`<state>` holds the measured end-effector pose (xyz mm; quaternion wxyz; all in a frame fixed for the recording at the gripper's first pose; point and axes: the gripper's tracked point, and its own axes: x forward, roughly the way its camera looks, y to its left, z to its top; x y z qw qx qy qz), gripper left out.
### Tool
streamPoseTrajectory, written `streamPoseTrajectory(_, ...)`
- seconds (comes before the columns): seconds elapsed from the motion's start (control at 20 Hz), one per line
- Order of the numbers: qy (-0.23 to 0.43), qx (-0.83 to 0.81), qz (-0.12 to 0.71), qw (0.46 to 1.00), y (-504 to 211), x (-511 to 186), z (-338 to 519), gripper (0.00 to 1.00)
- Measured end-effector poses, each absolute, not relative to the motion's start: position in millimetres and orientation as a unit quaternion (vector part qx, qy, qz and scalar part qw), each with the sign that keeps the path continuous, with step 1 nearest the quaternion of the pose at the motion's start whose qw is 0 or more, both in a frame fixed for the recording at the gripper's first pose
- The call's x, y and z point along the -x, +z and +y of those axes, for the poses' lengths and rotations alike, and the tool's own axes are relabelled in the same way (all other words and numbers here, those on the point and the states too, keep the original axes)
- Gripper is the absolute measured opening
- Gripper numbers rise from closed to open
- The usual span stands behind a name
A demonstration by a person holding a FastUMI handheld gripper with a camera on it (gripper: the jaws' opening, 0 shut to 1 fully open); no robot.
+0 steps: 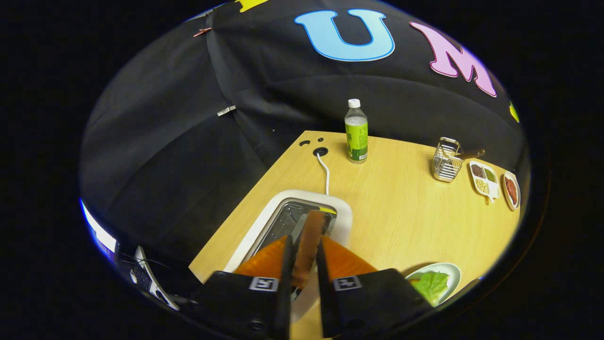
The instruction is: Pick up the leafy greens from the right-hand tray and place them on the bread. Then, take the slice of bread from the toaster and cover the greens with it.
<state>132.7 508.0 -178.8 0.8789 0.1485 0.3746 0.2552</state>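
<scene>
Tongs, meaning the gripper [304, 245], stand narrow over the toaster [264, 222], and both fingers press on the slice of bread [309, 241] that stands on its edge between them. This slice is thin, with a brown crust, and its top end rises a little beyond the fingertips, above the toaster's slot. Each finger carries a small square marker with a black and white pattern.

As landmark I take the toaster. It is a white box with rounded corners and a dark metal opening on its top, and it stands on a wooden table [406, 208] with a light, fine grain. A white cable [324, 172] goes from its far side into a round hole in the table top. Beyond that hole stands a clear plastic bottle [356, 131] with a white cap and a green label; the writing on it is too small to read.

To the right of the toaster, close to the gripper, lies a white round plate [450, 274] with the leafy greens [432, 285] on it, crinkled and light green. I cannot tell if bread lies under them. Far to the right of the toaster stands a wire basket [446, 163], shiny metal, and just beside it a white divided dish [485, 179] with grains and a small oval dish [512, 190] with something red.
</scene>
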Motion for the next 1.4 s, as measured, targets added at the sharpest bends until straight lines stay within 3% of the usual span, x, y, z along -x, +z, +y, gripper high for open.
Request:
streamPoseTrajectory(0.05, 0.248, -0.144, 0.37, 0.884, -177, -134, 504, 0.15)
streamPoseTrajectory(0.15, 0.247, -0.146, 0.371, 0.883, -179, -130, 508, 0.12)
streamPoseTrajectory(0.95, 0.248, -0.175, 0.251, 0.919, -65, -110, 415, 0.12)
streamPoseTrajectory(1.4, 0.141, -0.144, 0.297, 0.933, -144, -80, 284, 0.12)
